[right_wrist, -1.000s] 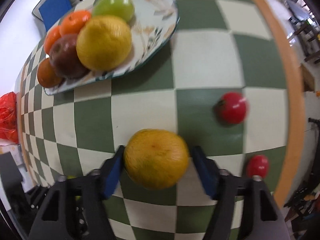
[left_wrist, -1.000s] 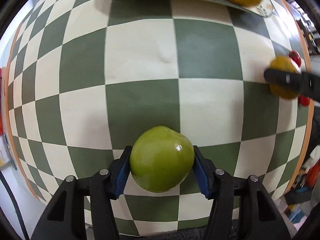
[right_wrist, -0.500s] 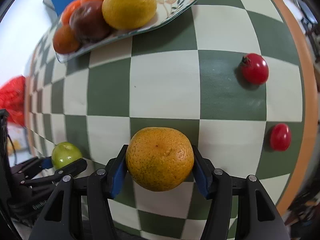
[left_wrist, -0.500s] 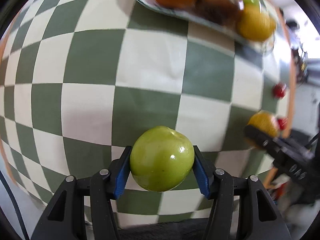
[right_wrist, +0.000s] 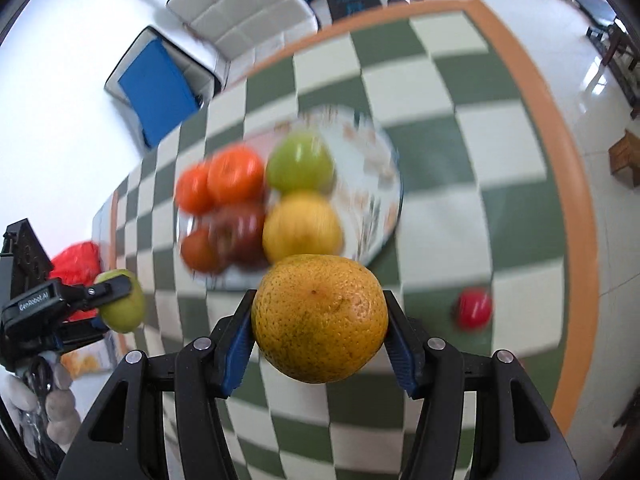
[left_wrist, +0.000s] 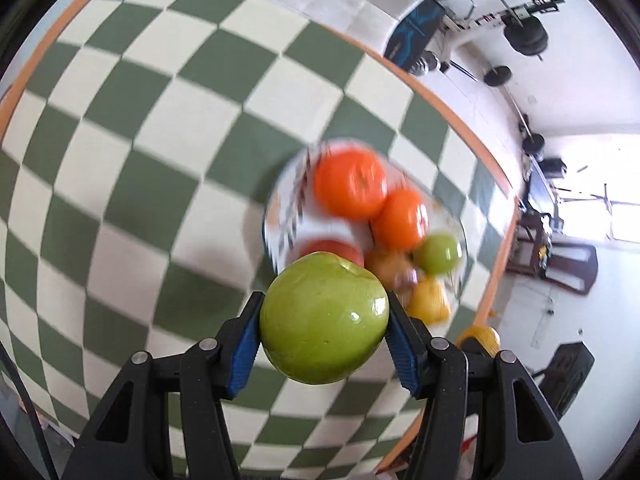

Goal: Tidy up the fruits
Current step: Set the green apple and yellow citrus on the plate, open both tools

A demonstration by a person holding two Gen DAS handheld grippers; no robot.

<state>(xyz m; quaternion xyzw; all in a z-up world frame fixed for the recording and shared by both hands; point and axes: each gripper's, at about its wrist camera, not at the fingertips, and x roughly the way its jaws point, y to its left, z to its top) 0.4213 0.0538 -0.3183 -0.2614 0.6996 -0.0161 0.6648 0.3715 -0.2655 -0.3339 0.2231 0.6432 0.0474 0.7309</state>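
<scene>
On the far left of the right wrist view we see our left gripper (right_wrist: 120,300) in the air beside the table edge, its fingers closed on a green apple (right_wrist: 122,308); behind it lies something red (right_wrist: 78,258) that we cannot identify. In the left wrist view the same apple (left_wrist: 324,318) sits pinched between the two blue pads (left_wrist: 242,346), lifted above the checkered table (left_wrist: 140,152).

Moving right, the patterned plate (right_wrist: 372,184) rests on the table (right_wrist: 460,152) and is blurred in both views; it carries two bright orange fruits (right_wrist: 232,178) on its left part, darker reddish fruits (right_wrist: 236,236) in front of them, a second green apple (right_wrist: 300,166) and a yellow citrus (right_wrist: 302,228) touching one another toward the middle. The right part of the plate shows only its pattern.

In front of the plate our right gripper (right_wrist: 320,320) holds a yellow-orange orange (right_wrist: 320,318) clamped between its blue pads (right_wrist: 236,346), raised off the table; in the left wrist view a sliver of that orange (left_wrist: 482,334) shows past the left gripper (left_wrist: 324,320), and the plate (left_wrist: 280,216) lies behind the held apple.

Further right a small red fruit (right_wrist: 474,308) lies on a green square, well apart from the plate; the orange border of the table (right_wrist: 576,200) curves past it.
</scene>
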